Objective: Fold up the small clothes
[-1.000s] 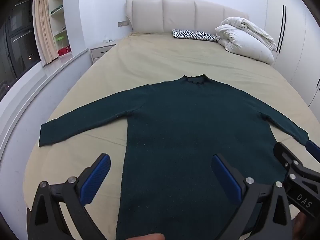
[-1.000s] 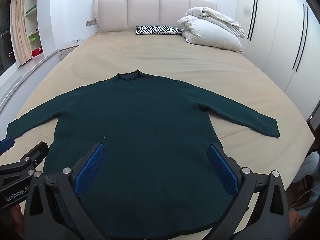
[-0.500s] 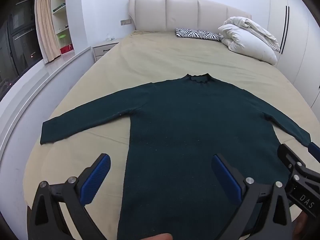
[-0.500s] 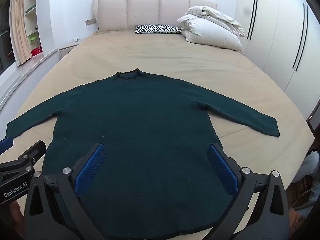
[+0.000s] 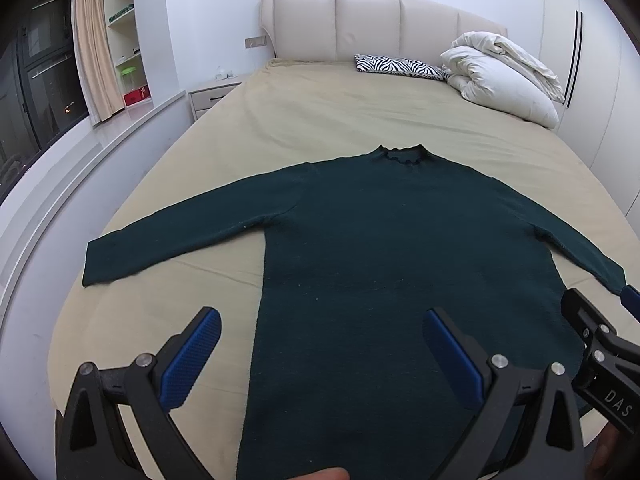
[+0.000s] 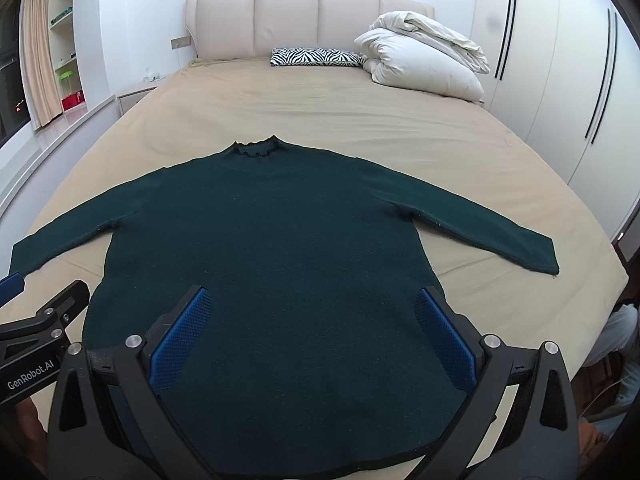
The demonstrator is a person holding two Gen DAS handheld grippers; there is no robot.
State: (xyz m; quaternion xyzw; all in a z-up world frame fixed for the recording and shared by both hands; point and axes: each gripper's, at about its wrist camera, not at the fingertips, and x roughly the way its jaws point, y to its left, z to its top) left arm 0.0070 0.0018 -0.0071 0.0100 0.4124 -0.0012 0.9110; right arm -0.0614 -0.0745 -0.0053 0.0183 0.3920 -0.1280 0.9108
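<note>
Dark green sweater was found spread flat on the bed, front up, collar toward the headboard, both sleeves stretched outward to the sides. Hem lay nearest the cameras.

Left gripper was held above the sweater's lower left part, its jaws released and wide apart, nothing between the blue pads. One pad was seen over bare sheet, the other over the knit.

Right gripper was held above the lower body of the sweater, jaws likewise spread wide and empty.

Zebra-print pillow and a folded white duvet were noted by the headboard, well apart from the sweater.
</note>
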